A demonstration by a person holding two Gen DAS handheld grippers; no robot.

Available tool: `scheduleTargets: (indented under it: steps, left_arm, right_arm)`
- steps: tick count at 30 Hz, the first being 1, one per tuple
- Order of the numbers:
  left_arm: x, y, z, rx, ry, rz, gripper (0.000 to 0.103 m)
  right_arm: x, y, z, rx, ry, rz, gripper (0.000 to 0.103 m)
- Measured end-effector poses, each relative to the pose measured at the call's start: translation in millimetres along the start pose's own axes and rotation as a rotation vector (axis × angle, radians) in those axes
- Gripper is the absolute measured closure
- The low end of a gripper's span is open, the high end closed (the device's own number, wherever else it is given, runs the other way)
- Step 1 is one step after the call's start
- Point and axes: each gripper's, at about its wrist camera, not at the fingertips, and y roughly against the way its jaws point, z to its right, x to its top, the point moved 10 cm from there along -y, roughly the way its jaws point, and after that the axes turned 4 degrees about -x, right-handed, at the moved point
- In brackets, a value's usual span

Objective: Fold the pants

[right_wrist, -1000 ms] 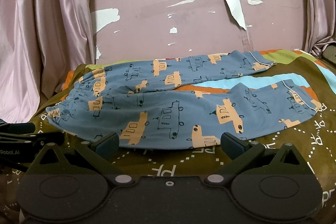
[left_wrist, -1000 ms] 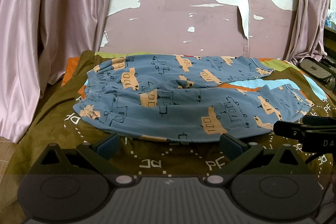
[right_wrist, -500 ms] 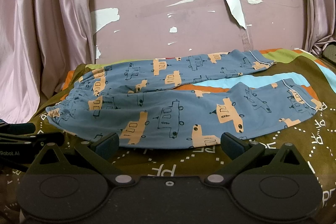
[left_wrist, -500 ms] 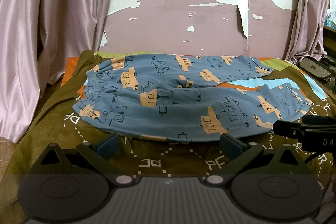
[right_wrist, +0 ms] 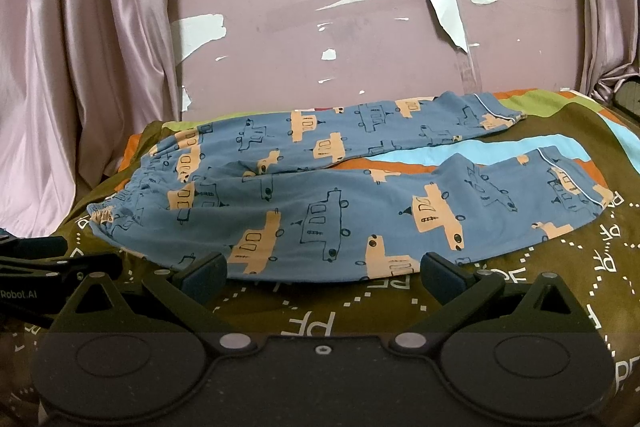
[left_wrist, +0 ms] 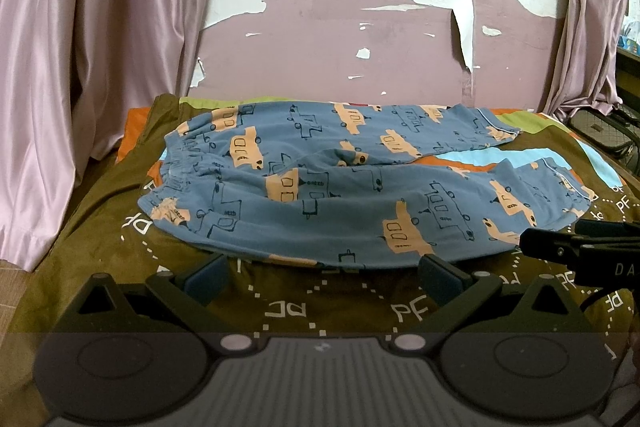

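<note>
Left gripper sits low over the bedspread, jaws spread wide with nothing between them, and its blue-padded fingertips rest just short of the near edge of the pants. Right gripper matches it, jaws wide and empty, tips right at the hem of the nearer leg; whether they touch the cloth I cannot tell. Each tool shows in the other's view: the right one pokes in at the right edge of the left camera, the left one at the left edge of the right camera. The pants, blue with peach and outlined vehicle prints, lie flat and unfolded across the bed, elastic waistband to the left, both legs running to the right. The far leg angles away from the near leg, leaving a wedge of light blue and orange bedspread between the cuffs. The brown bedspread carries white dotted lines and letters. Behind stands a pink wall with big patches of peeled paint, and pink satin curtains hang on both sides
</note>
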Motion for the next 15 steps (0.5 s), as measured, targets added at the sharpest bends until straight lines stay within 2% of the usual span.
scheduleTargets:
  steps: [15]
  left_arm:
    - [-0.6, 1.3, -0.5, 0.001, 0.001, -0.003, 0.0]
  right_arm:
    - [1.5, -0.9, 0.5, 0.001, -0.004, -0.004, 0.0]
